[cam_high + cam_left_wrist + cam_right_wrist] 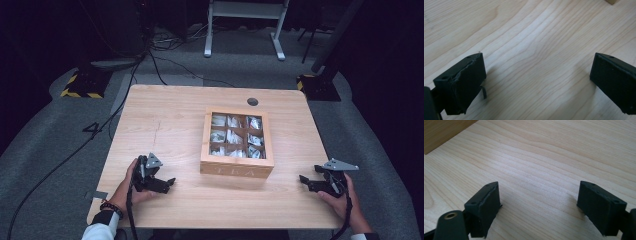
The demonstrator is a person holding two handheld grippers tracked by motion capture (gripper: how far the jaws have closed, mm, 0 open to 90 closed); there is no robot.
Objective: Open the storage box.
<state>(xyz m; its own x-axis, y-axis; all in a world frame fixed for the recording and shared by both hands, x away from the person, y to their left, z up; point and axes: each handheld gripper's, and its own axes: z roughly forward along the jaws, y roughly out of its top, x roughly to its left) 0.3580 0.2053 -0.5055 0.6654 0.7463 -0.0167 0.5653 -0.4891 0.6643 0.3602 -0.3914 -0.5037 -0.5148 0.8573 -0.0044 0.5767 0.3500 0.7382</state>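
Observation:
A wooden tea box with a glass lid sits at the table's middle right; several white tea bags lie in its compartments. My left gripper rests low on the table to the box's front left, held in a hand, jaws wide apart over bare wood. My right gripper rests near the front right edge, pointing toward the box, jaws also open with nothing between them. A corner of the box shows at the top left of the right gripper view.
The light wooden table has a round cable hole behind the box. Cables trail over the grey floor at the left, and a white desk frame stands beyond the table.

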